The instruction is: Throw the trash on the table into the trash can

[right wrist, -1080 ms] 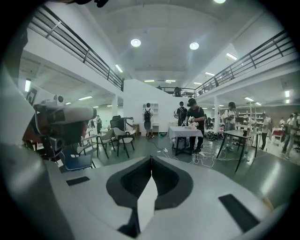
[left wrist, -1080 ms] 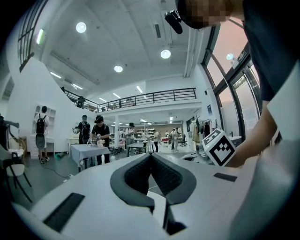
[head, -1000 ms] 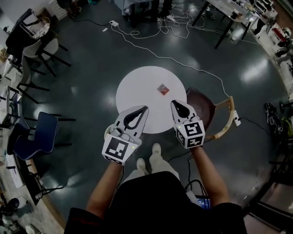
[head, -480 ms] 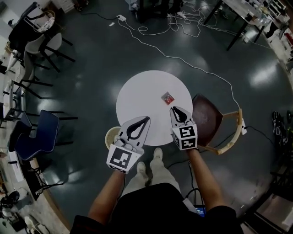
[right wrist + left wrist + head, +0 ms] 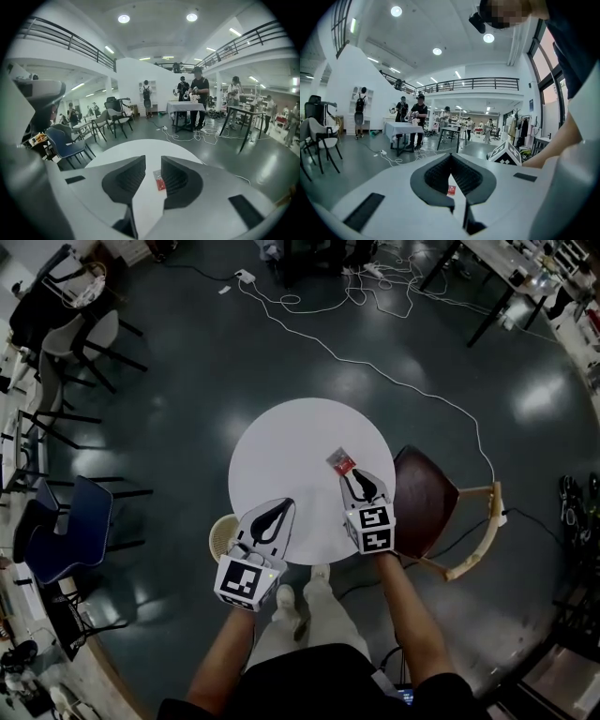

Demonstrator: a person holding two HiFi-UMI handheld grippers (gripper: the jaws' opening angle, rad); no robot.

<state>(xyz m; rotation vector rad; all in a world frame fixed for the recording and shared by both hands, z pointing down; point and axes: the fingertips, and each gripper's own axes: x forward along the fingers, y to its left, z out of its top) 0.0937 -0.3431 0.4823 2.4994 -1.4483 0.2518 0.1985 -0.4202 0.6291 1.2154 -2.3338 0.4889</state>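
A small red and clear wrapper (image 5: 342, 463) lies on the right part of the round white table (image 5: 291, 442). My right gripper (image 5: 357, 476) hovers just short of it, its jaws opening with nothing between them. In the right gripper view the wrapper (image 5: 159, 180) lies on the table beyond the parted fingertips of the right gripper (image 5: 152, 162). My left gripper (image 5: 284, 506) is shut and empty over the table's near edge. In the left gripper view its tips (image 5: 451, 156) meet, and the wrapper (image 5: 451, 190) shows in the gap below them. A beige round trash can (image 5: 222, 534) stands on the floor at the table's near left, partly hidden.
A brown wooden chair (image 5: 428, 504) stands right against the table's right side. A blue chair (image 5: 73, 521) and other chairs line the left. A white cable (image 5: 403, 385) runs over the dark floor behind the table. The person's feet (image 5: 302, 589) are at the near edge.
Both grippers have moved forward over the table, and the right one has come close to the wrapper. The right jaws, shut before, now stand apart.
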